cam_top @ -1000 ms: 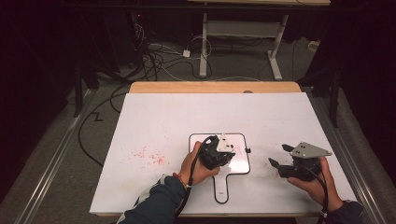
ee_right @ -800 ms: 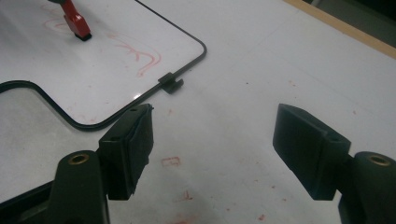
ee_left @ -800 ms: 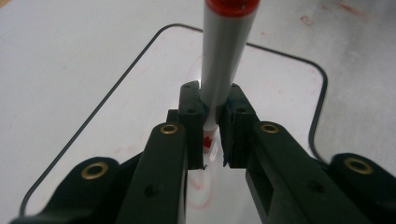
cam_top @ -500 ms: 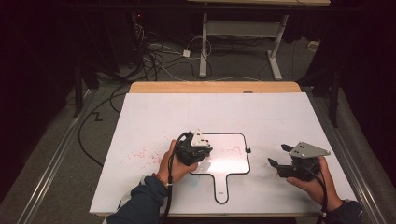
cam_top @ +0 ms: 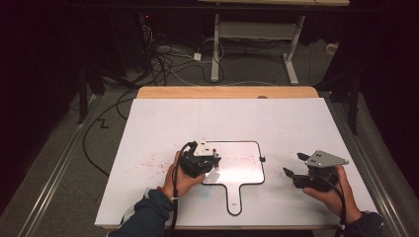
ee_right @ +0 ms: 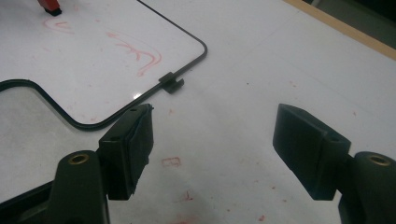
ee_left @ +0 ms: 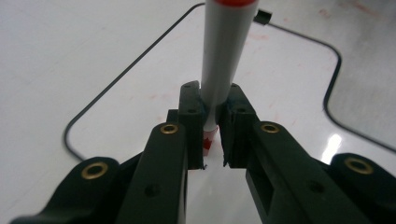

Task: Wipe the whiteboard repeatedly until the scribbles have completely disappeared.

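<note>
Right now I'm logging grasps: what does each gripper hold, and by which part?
Left gripper clamps a grey marker near its lower end; right gripper holds nothing.

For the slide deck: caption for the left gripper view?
Left gripper clamps a grey marker above the small whiteboard.

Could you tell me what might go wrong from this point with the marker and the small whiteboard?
The left gripper holds the marker only near one end, so side pressure could tilt or slip it. The whiteboard lies loose on the table, and the right gripper is open beside it, not steadying it, so strokes might push it around. Red writing could smear.
</note>
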Demonstrator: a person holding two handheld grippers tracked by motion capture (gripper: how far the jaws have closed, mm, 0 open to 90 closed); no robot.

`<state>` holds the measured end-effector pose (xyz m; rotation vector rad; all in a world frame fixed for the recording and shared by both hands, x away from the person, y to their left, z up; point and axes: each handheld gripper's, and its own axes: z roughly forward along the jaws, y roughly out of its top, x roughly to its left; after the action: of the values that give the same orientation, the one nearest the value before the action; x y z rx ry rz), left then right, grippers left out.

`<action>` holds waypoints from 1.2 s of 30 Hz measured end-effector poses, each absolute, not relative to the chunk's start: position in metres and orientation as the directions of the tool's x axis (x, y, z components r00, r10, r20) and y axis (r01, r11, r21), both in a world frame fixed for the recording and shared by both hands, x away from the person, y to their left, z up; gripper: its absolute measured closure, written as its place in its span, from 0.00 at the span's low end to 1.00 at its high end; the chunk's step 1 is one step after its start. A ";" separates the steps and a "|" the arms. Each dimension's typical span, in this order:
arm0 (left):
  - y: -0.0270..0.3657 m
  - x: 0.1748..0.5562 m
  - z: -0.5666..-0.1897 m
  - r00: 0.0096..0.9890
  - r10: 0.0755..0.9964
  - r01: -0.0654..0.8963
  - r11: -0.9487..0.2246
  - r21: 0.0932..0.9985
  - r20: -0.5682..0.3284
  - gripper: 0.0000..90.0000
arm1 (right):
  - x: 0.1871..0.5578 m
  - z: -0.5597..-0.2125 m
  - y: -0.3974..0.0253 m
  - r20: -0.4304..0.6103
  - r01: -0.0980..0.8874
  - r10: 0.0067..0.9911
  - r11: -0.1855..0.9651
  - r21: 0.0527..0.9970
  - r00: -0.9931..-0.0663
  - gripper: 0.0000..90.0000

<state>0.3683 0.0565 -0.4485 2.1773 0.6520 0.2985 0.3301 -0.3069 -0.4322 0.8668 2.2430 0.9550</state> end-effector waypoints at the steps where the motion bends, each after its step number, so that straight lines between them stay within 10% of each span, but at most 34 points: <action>1: 0.052 0.367 -0.448 0.841 0.542 0.342 -0.537 0.771 0.004 0.87 | 0.330 -0.432 -0.307 -0.229 0.343 0.731 0.542 0.768 -0.643 0.33; 36: 0.023 0.363 -0.448 0.849 0.523 0.287 -0.575 0.766 0.074 0.87 | 0.330 -0.433 -0.302 -0.269 0.334 0.725 0.570 0.750 -0.634 0.33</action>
<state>0.3632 0.0229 -0.4478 2.2145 0.5854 0.3740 0.3295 -0.3016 -0.4329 0.8441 2.2373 0.9048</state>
